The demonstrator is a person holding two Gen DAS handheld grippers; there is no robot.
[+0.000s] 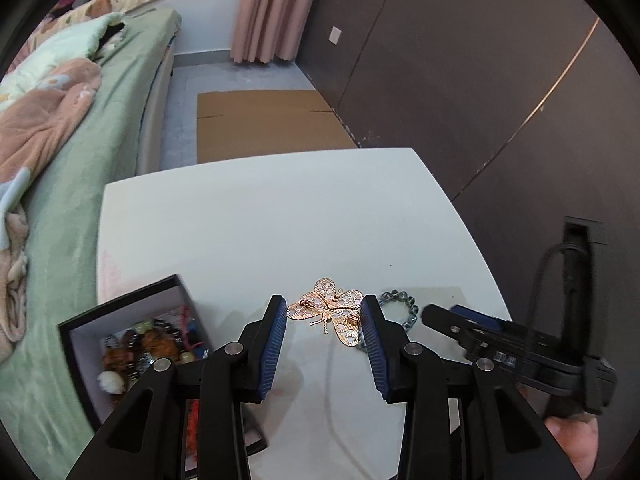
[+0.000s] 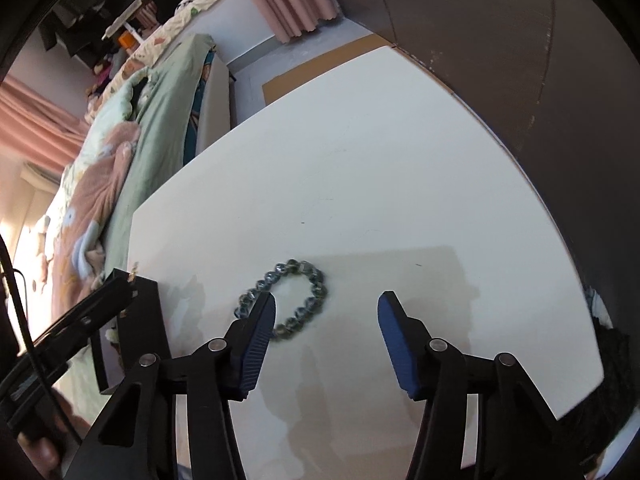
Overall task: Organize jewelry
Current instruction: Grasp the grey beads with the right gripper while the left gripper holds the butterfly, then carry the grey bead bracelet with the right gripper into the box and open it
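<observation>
A gold butterfly brooch hangs between the blue pads of my left gripper; the jaws stand wide and its wing edges touch both pads, above the white table. A grey-green bead bracelet lies on the table just right of it. In the right wrist view the bracelet lies in front of my open, empty right gripper, partly behind the left fingertip. A black jewelry box with several pieces inside sits at the table's left edge; it also shows in the right wrist view.
A bed with green sheet and pink blanket runs along the table's left. Flat cardboard lies on the floor beyond the table. A dark wall stands to the right. The right gripper shows at the left wrist view's right.
</observation>
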